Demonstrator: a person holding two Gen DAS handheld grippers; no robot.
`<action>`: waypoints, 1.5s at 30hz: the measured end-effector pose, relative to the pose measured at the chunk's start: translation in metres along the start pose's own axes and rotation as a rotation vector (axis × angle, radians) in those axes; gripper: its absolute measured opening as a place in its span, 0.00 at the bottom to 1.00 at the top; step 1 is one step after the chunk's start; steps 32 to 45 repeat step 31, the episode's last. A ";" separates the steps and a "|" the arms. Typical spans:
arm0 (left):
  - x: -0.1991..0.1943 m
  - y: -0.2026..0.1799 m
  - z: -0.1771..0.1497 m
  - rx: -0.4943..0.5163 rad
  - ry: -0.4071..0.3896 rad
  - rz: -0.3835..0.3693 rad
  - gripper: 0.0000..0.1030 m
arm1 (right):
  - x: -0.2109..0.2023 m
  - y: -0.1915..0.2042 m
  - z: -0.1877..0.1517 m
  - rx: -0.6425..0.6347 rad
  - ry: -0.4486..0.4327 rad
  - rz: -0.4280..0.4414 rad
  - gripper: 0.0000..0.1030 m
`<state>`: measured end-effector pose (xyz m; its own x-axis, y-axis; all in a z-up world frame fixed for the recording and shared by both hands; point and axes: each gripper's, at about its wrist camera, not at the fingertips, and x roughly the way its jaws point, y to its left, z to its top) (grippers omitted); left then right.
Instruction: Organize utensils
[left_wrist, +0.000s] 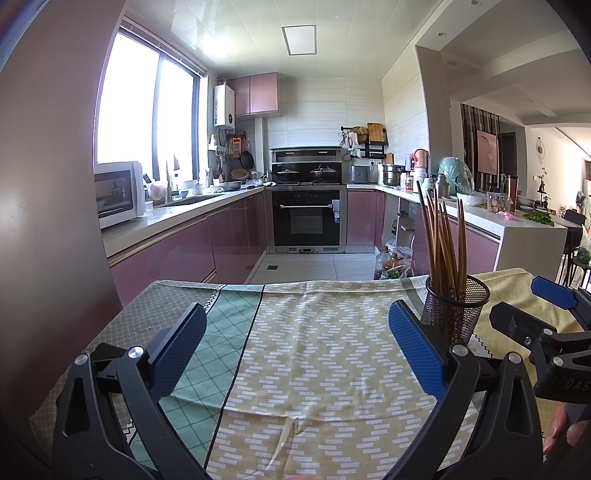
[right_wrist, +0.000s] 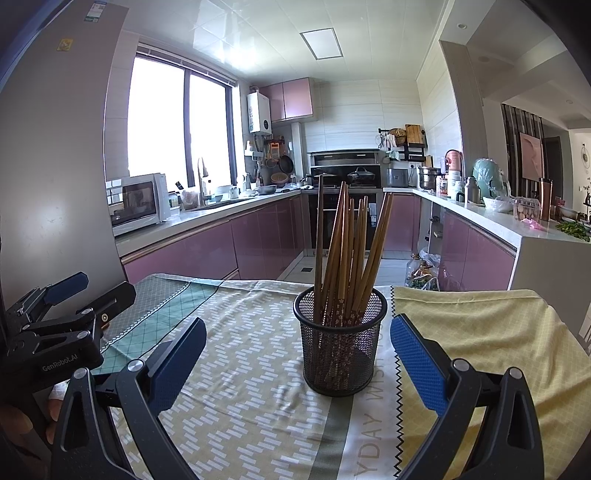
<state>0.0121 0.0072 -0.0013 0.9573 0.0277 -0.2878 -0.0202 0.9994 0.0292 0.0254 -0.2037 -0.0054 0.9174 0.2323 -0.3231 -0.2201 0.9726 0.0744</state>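
Chopsticks (right_wrist: 345, 251) stood bundled upright in the mesh holder (right_wrist: 340, 349), mid-table toward its right edge; your right gripper (right_wrist: 297, 363) and left gripper (left_wrist: 297, 349) were both spread, empty, presumably since nothing remained loose.

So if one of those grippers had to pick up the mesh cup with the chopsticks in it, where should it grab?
Probably low on the round wall of the black mesh holder, coming in level from the near side with the right gripper, whose open jaws already flank it. The wooden chopsticks fan out above the rim, so a grab from the top would hit them.
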 end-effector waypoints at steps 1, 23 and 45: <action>0.000 0.000 0.000 0.000 0.000 0.000 0.94 | 0.000 0.000 0.000 0.000 0.000 -0.001 0.94; 0.006 -0.001 -0.004 0.017 0.016 0.006 0.94 | 0.005 -0.004 -0.003 0.016 0.026 0.001 0.94; 0.044 0.006 -0.012 0.024 0.183 0.002 0.94 | 0.033 -0.038 -0.015 0.048 0.214 -0.127 0.94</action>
